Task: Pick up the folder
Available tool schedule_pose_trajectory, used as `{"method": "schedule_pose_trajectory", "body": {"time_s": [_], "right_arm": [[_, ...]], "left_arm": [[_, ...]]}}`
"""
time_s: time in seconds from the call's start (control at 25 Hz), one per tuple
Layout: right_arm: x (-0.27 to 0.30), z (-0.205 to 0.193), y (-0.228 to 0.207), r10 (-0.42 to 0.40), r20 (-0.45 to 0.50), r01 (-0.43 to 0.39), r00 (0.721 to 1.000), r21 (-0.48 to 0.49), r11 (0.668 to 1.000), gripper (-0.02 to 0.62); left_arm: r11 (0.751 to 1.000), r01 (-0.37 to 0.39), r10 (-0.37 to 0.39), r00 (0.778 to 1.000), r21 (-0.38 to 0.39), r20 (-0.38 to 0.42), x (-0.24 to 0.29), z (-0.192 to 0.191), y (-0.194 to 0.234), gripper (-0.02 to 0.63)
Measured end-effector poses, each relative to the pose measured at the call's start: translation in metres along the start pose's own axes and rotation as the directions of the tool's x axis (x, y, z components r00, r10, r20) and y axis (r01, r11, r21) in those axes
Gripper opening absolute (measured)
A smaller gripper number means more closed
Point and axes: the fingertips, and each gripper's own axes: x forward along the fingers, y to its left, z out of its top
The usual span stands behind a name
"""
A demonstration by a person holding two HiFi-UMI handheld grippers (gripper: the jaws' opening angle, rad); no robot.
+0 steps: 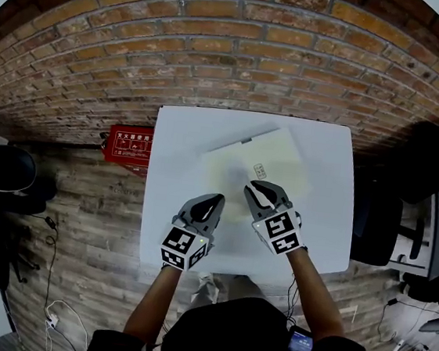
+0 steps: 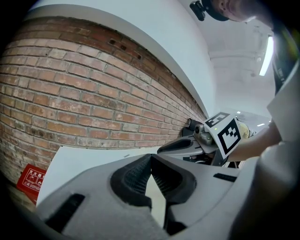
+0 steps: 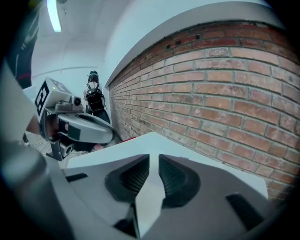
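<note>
Nearest the person, the left gripper (image 1: 215,202) hangs over bare white table (image 1: 177,146) with its jaws pressed together and nothing in them. Just beside it, the right gripper (image 1: 255,188) has its jaws all but closed, also empty, its tip over the near edge of the folder (image 1: 275,155). The pale yellow folder lies flat and slightly askew on the table, reaching away from both grippers towards the brick wall (image 1: 218,45).

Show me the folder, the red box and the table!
folder (image 1: 249,157), head view, middle of its pale cover.
red box (image 1: 131,145), head view, its printed red face.
table (image 1: 182,147), head view, bare left part of the top.
</note>
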Motion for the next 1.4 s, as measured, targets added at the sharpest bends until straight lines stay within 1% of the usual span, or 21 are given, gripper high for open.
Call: {"method": "schedule_pose_trajectory", "body": {"time_s": [0.04, 0.08, 0.24, 0.32, 0.36, 0.44, 0.52, 0.64, 0.96, 1.04, 1.16, 1.4], "right_arm": [[0.003, -0.003, -0.001, 0.005, -0.012, -0.005, 1.0, 0.001, 1.0, 0.053], [0.007, -0.005, -0.002, 0.01, -0.024, -0.01, 1.0, 0.0, 1.0, 0.087], [0.02, -0.018, -0.004, 0.022, -0.074, -0.024, 0.997, -0.026, 0.999, 0.138], [0.027, -0.028, -0.005, 0.029, -0.105, -0.033, 0.994, -0.035, 0.999, 0.188], [0.031, -0.032, -0.006, 0.033, -0.122, -0.037, 0.992, -0.035, 0.999, 0.217], [0.038, -0.043, -0.009, 0.037, -0.166, -0.045, 0.985, -0.042, 0.998, 0.254], [0.043, -0.054, -0.012, 0.038, -0.215, -0.052, 0.976, -0.06, 0.997, 0.274], [0.05, -0.068, -0.014, 0.045, -0.267, -0.064, 0.963, -0.061, 0.996, 0.288], [0.063, -0.088, -0.025, 0.05, -0.321, -0.065, 0.946, -0.037, 0.997, 0.298], [0.065, -0.093, -0.027, 0.057, -0.326, -0.062, 0.944, -0.003, 0.998, 0.298], [0.068, -0.094, -0.027, 0.066, -0.31, -0.048, 0.948, 0.066, 0.997, 0.298], [0.07, -0.096, -0.026, 0.072, -0.327, -0.051, 0.942, 0.072, 0.996, 0.298]], "left_arm": [[1.0, -0.002, 0.002, 1.0, -0.002, -0.003, 0.0, -0.001, 0.001, 0.011], [1.0, -0.006, 0.006, 1.0, -0.004, -0.005, 0.0, -0.001, 0.002, 0.009], [0.999, -0.027, 0.027, 1.0, -0.023, -0.006, 0.001, -0.002, 0.008, 0.009], [0.999, -0.037, 0.037, 0.999, -0.036, -0.005, 0.003, -0.003, 0.012, 0.011], [0.998, -0.041, 0.04, 0.999, -0.042, -0.006, 0.003, -0.004, 0.014, 0.009], [0.997, -0.048, 0.047, 0.999, -0.055, -0.008, 0.003, -0.006, 0.016, 0.009], [0.996, -0.053, 0.053, 0.999, -0.068, -0.009, 0.003, -0.009, 0.017, 0.011], [0.995, -0.059, 0.058, 0.998, -0.076, -0.018, 0.005, -0.012, 0.016, 0.009], [0.994, -0.066, 0.064, 0.998, -0.091, -0.029, 0.008, -0.018, 0.015, 0.009], [0.994, -0.065, 0.063, 0.997, -0.092, -0.033, 0.008, -0.02, 0.013, 0.009], [0.994, -0.061, 0.057, 0.998, -0.095, -0.04, 0.009, -0.024, 0.01, 0.009], [0.992, -0.054, 0.049, 0.998, -0.113, -0.048, 0.009, -0.031, 0.005, 0.011]]}}
